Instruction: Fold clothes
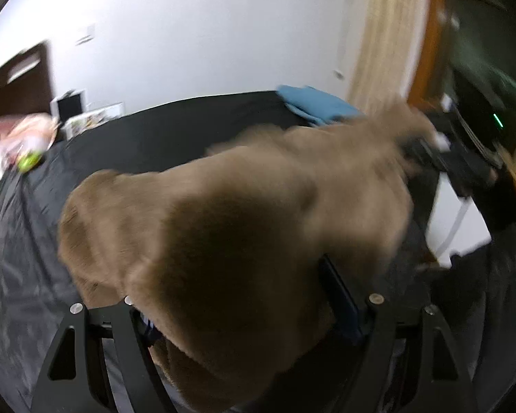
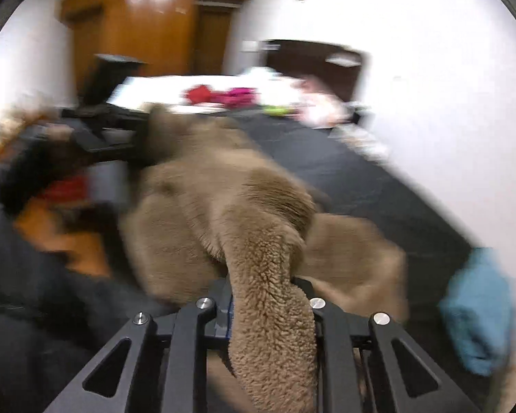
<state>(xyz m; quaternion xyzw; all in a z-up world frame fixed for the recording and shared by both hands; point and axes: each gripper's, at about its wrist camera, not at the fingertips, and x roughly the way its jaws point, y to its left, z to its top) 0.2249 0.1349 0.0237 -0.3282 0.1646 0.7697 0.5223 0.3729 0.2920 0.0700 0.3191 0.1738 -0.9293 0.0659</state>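
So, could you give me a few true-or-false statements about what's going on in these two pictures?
1. The brown fleecy garment is bunched between the fingers of the right gripper. True.
2. The surface under the garment is a white sheet. False: it is a black cover.
3. A blue folded cloth lies on the black cover, apart from the brown garment. True.
4. The left gripper hangs free, with no fabric between its fingers. False: brown fleece fills the wide gap between them.
5. The blue cloth is held in the right gripper. False: it lies off to the side.
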